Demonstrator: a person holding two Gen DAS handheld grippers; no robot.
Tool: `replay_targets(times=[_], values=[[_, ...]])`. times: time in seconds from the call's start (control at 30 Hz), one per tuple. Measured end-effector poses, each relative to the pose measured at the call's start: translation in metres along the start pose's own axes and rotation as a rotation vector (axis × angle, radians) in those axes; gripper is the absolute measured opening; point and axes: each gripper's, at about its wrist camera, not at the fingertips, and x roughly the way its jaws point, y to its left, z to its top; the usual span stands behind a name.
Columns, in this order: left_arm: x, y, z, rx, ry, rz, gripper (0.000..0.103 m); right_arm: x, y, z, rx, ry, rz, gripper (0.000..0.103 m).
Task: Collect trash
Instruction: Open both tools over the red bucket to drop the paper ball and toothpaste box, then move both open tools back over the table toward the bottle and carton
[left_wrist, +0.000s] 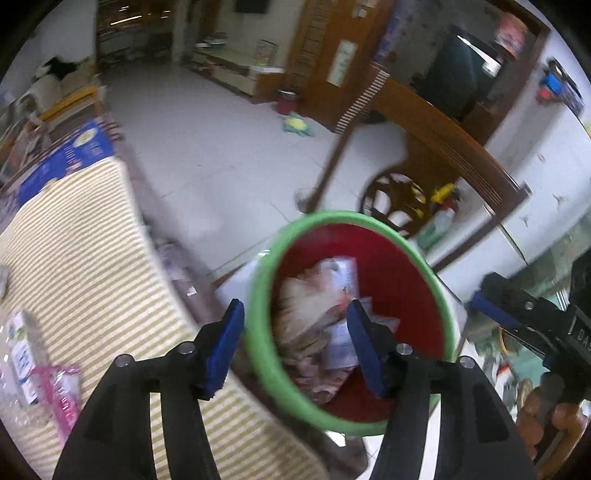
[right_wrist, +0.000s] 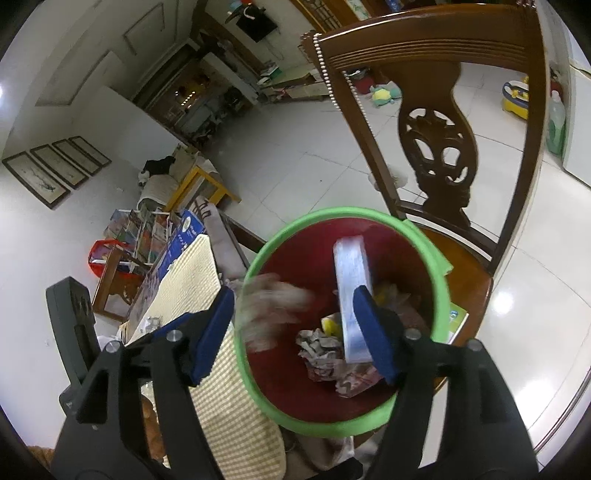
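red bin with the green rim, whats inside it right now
The red bin holds crumpled paper, a pale blue-white flat packet standing on end, something yellow and blurred whitish wrapping. The trash and the right gripper's finger cover parts of the bottom.

White tiled floor (right_wrist: 303, 155), white walls, carved wooden chair (right_wrist: 439, 147), four framed pictures (right_wrist: 55, 168) on left wall, glare patches on tiles.

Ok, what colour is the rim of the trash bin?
The rim is bright green and the bin's inside is red. It shows best in the right wrist view.
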Motion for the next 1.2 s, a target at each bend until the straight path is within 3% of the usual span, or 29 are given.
replay_targets(times=[0.1,0.27,0.43,0.53,0.77,0.83,0.87,1.03,1.2], values=[[-0.013,0.035,-0.004,-0.067,-0.032,0.07,0.063,0.01,0.016,-0.003,-0.036,0.018,0.005,0.067],[-0.046,0.127,-0.023,-0.238,-0.092,0.286,0.067,0.032,0.043,-0.009,-0.085,0.063,0.034,0.071],[-0.073,0.218,-0.06,-0.434,-0.077,0.466,0.068,0.055,0.077,-0.027,-0.131,0.118,0.06,0.071],[-0.073,0.258,-0.08,-0.501,-0.026,0.522,0.068,0.064,0.097,-0.038,-0.152,0.14,0.071,0.071],[-0.05,0.299,-0.092,-0.478,0.074,0.46,0.068,0.08,0.148,-0.066,-0.209,0.163,0.069,0.071],[-0.042,0.303,-0.092,-0.462,0.093,0.428,0.064,0.087,0.164,-0.077,-0.224,0.175,0.064,0.071],[-0.04,0.307,-0.092,-0.462,0.1,0.394,0.055,0.09,0.172,-0.082,-0.23,0.182,0.064,0.071],[-0.059,0.316,-0.097,-0.422,0.068,0.333,0.053,0.12,0.219,-0.114,-0.304,0.238,0.041,0.071],[-0.087,0.346,-0.12,-0.388,0.072,0.322,0.053,0.161,0.273,-0.146,-0.429,0.301,0.025,0.071]])
